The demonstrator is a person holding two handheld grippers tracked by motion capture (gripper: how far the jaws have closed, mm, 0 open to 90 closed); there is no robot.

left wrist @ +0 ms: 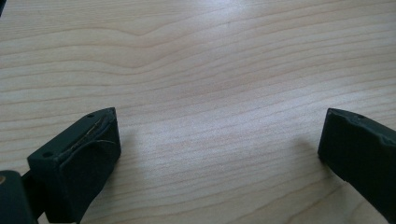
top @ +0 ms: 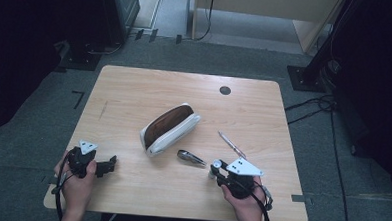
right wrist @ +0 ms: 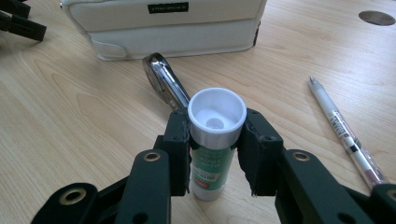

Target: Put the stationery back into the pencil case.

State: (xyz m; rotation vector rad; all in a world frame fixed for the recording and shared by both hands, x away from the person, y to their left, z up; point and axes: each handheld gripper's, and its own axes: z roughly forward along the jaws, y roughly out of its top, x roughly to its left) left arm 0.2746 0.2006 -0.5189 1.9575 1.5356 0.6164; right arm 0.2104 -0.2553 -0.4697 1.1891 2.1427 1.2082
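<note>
1. The right gripper [right wrist: 215, 154] pinched an upright glue stick [right wrist: 214, 154] near the table's [top: 135, 88] front edge, beside a metal tool [right wrist: 163, 81], pen [right wrist: 343, 133] and white pouch [right wrist: 163, 23].
2. The left gripper [left wrist: 219, 149] hung spread over bare wood.

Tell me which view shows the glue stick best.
The right gripper view: the glue stick stands upright close up between the right gripper's fingers, its white cap and green label clear. The high view gives just a small pale speck at that gripper's tip. The left gripper view has bare table ahead.
</note>
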